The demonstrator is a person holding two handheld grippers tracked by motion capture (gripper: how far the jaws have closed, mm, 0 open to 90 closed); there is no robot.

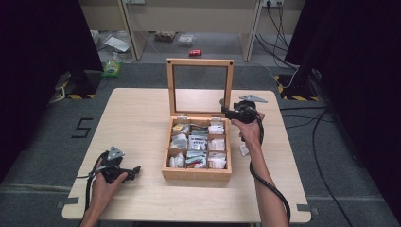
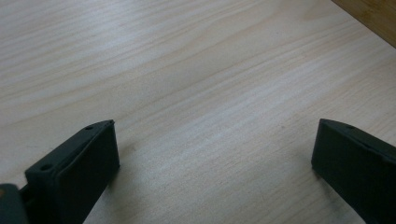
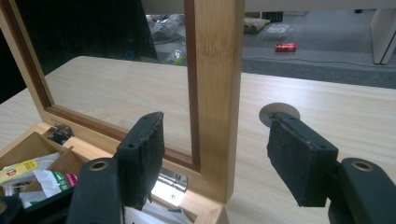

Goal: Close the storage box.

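Left tongs (image 1: 137, 169) rest wide open on the tabletop (image 1: 137, 118), left of the wooden box (image 1: 196, 174). Right tongs (image 3: 215, 154), open, straddle the upright lid frame (image 3: 217, 84) at the box's right rear corner.

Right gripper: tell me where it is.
In the high view, the right gripper is open at the right post of the upright lid of the wooden box.
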